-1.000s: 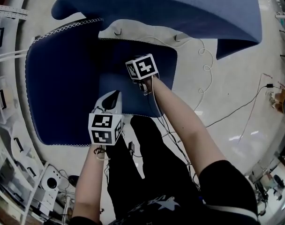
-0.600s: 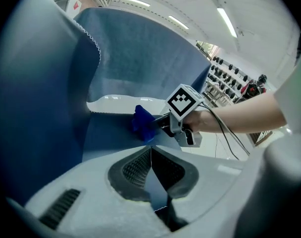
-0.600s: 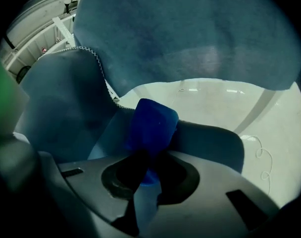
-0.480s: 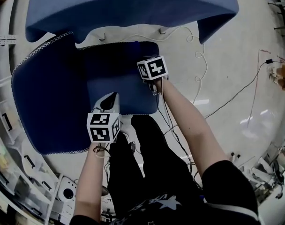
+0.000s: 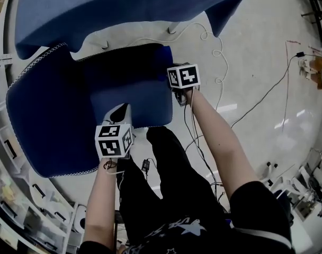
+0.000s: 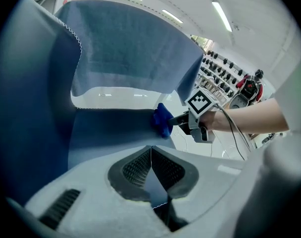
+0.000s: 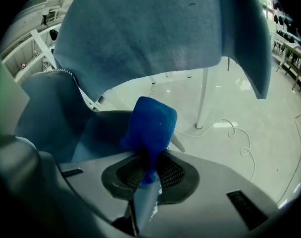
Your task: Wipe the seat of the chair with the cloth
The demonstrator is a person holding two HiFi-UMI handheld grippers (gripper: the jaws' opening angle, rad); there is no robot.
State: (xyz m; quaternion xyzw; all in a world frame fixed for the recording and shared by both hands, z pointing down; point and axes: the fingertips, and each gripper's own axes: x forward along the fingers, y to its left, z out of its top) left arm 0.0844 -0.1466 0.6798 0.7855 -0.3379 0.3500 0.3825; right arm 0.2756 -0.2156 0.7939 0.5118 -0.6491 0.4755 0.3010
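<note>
The blue chair's seat (image 5: 124,89) lies below me, its backrest (image 5: 124,9) at the top of the head view. A bright blue cloth (image 7: 150,125) is bunched up in my right gripper (image 7: 148,170), which is shut on it. In the left gripper view the cloth (image 6: 163,120) sits at the seat's right edge, with the right gripper (image 6: 176,120) behind it. My left gripper (image 6: 151,155) is shut with nothing in it. It hovers over the seat's front edge (image 5: 121,109), well apart from the cloth.
A wide blue side panel (image 5: 44,120) with white stitching flanks the seat on the left. White cord (image 5: 219,52) and dark cables (image 5: 261,105) trail over the pale floor on the right. Shelving (image 5: 12,194) runs along the lower left. The person's dark trousers (image 5: 166,184) are just in front of the seat.
My right gripper has carried the cloth rightwards across the seat to its right edge. The left gripper has stayed near the front edge, still shut.
</note>
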